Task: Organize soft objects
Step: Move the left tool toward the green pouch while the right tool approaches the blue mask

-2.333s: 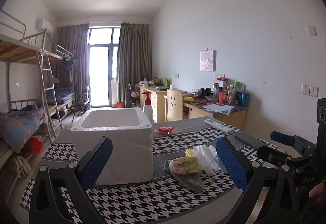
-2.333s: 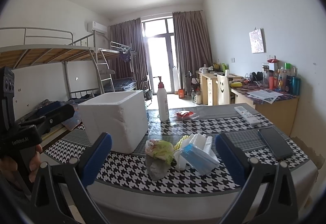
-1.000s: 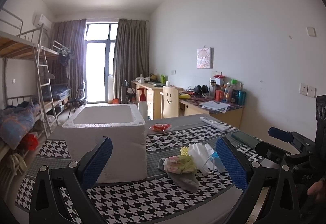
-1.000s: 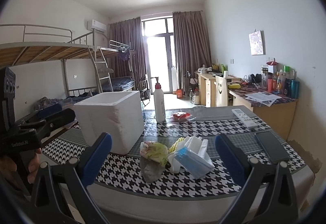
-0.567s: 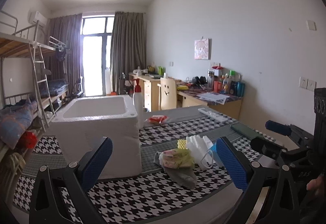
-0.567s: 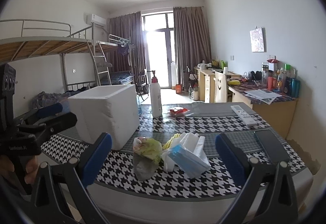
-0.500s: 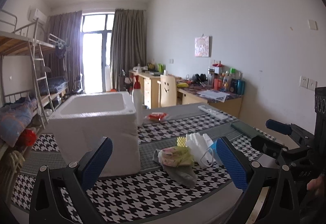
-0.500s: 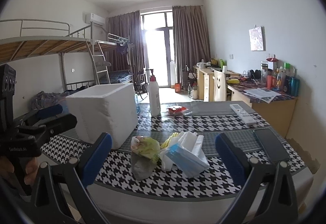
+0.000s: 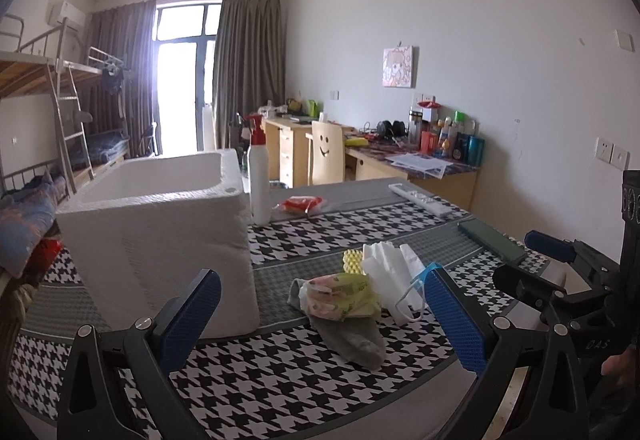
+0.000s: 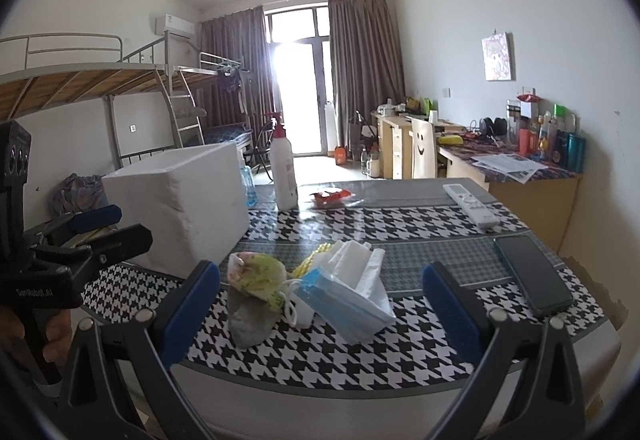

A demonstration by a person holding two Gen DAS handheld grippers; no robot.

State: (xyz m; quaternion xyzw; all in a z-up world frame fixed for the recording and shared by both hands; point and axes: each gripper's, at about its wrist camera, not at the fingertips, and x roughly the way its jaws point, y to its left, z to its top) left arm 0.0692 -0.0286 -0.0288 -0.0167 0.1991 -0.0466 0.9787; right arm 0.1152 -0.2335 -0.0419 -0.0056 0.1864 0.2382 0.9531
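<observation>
A pile of soft things lies on the houndstooth table: a grey sock (image 9: 352, 338) (image 10: 250, 314), a green-pink cloth pouch (image 9: 340, 296) (image 10: 260, 274), a yellow sponge (image 9: 354, 262), white tissues (image 9: 388, 268) (image 10: 352, 254) and a blue face mask (image 10: 344, 304). A white foam box (image 9: 160, 236) (image 10: 180, 196) stands open-topped to the left of the pile. My left gripper (image 9: 320, 324) is open and empty, short of the sock. My right gripper (image 10: 320, 312) is open and empty, short of the mask.
A pump bottle (image 9: 258, 176) (image 10: 283, 168) stands behind the box, with a red packet (image 9: 300, 204) beside it. A remote (image 10: 472, 205) and a dark phone (image 10: 532, 274) lie at the right. The table's near edge (image 10: 360, 396) is close below.
Both grippers have drifted a little rightward and closer to the pile, so the box and pile sit further left and larger in view. Both stay open and empty.
</observation>
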